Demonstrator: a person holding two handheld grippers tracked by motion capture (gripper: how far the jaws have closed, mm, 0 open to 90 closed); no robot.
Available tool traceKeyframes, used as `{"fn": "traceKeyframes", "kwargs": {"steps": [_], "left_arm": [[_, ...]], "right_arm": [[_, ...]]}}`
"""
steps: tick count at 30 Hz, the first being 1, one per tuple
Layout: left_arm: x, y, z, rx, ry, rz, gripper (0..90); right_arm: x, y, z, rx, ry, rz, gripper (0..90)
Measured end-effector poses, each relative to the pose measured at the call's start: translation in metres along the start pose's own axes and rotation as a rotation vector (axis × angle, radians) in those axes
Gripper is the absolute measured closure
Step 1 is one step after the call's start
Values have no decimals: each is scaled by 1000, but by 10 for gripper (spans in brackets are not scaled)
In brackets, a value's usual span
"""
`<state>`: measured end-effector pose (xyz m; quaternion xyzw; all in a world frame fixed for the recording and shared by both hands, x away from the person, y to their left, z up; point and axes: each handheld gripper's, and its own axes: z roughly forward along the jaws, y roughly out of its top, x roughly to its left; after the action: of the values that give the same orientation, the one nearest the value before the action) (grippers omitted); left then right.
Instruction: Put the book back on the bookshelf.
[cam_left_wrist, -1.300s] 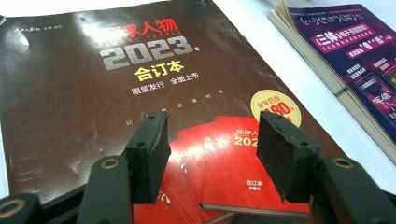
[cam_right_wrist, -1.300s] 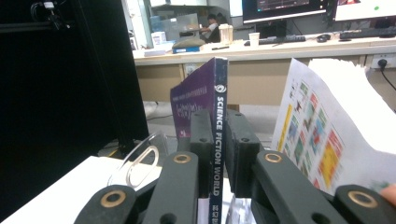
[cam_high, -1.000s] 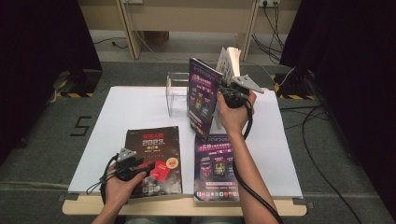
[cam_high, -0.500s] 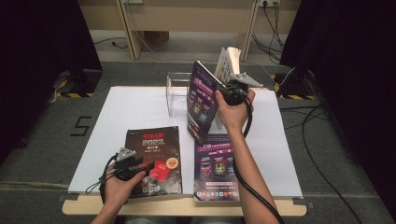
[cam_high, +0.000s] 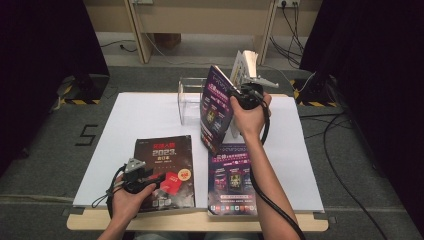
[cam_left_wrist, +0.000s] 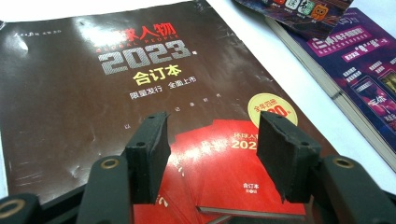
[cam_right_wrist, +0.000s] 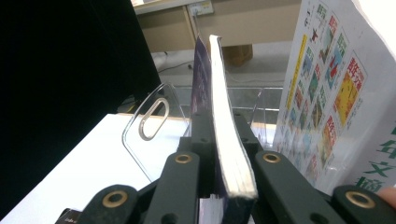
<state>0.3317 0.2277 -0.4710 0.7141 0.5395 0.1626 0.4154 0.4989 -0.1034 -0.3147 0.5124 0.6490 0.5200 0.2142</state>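
The right tool is pinching the purple magazine by one edge while the left tool is hanging wide over the brown book, so it's probably flopping and snagging the clear rack.

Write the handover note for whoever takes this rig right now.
Right gripper: shut on the purple magazine, jaws just closed further; holds it upright, lifted beside the clear acrylic holder.
Left gripper: open, jaws apart over the dark 2023 magazine, gripping nothing.
Second purple magazine lies flat at the near edge of the white table. A white-covered magazine stands upright behind the right gripper.
Done: one purple magazine picked up.
Left, likely: stand it in the holder, then the two flat ones.
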Motion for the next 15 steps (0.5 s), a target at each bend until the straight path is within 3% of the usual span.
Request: {"fn": "traceKeyframes", "kwargs": {"steps": [6, 12, 15], "left_arm": [[0, 0, 1, 0, -1, -2, 431], [1, 0, 0, -3, 0, -1, 431], [1, 0, 0, -4, 0, 0, 431]], "right_arm": [[5, 2, -2, -14, 10, -13, 845], [19, 11, -6, -58, 18, -90, 846], [24, 18, -6, -93, -6, -111, 846]]}}
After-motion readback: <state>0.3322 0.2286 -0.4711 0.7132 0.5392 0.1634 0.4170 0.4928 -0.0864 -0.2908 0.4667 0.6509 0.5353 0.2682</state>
